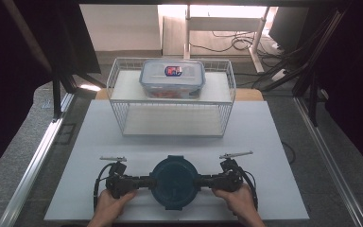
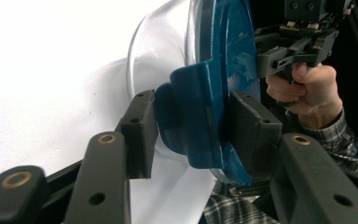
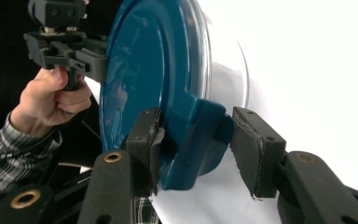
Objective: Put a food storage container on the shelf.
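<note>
At the near table edge, the left gripper point(image 1: 144, 181) and right gripper point(image 1: 203, 180) each clamp a side latch of the round blue-lidded bowl point(image 1: 175, 181), one from either flank. The bowl sits on the white mat point(image 1: 123, 137), so gripping looks done while lifting and placing remain. Ahead lies bare mat, then the wire rack point(image 1: 227, 106), whose top shelf bears a lidded box point(image 1: 172, 78); its lower shelf looks free.

Daylight glares from twelve o'clock in the high view; sides dark. The white surface point(image 1: 123, 137) is overexposed in both gripper views.
</note>
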### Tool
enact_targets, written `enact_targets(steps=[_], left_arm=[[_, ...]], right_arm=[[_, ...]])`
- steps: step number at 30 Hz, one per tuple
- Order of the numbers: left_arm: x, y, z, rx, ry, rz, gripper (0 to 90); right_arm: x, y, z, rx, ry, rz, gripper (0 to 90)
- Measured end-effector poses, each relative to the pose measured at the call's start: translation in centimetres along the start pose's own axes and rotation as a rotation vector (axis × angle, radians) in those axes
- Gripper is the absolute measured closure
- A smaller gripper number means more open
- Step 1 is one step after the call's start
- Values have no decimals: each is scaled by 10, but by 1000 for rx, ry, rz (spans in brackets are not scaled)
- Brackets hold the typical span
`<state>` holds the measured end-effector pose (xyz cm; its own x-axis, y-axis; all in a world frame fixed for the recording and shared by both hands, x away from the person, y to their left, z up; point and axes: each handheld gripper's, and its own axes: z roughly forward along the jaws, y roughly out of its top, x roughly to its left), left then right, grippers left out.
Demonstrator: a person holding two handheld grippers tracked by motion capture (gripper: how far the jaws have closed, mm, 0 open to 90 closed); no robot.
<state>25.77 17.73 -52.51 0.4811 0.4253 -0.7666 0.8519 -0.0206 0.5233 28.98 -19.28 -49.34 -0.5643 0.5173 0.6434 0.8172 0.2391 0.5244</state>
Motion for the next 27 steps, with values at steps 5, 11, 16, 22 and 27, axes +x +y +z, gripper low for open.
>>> enact_targets(steps=[5,11,16,22,27], left_arm=[[-12,11,-3,-26,38,61,581],[-26,37,-13,-74,25,111,580],[-47,69,-26,-103,34,168,580],[-68,116,-42,-140,17,202,579],[-83,158,-58,-159,-14,213,578]], right_arm=[[10,5,-5,-69,-58,-37,559],[23,30,-22,-145,-52,-80,566],[38,59,-38,-189,-55,-140,567],[62,104,-61,-243,-70,-193,570],[81,144,-80,-280,-70,-222,578]])
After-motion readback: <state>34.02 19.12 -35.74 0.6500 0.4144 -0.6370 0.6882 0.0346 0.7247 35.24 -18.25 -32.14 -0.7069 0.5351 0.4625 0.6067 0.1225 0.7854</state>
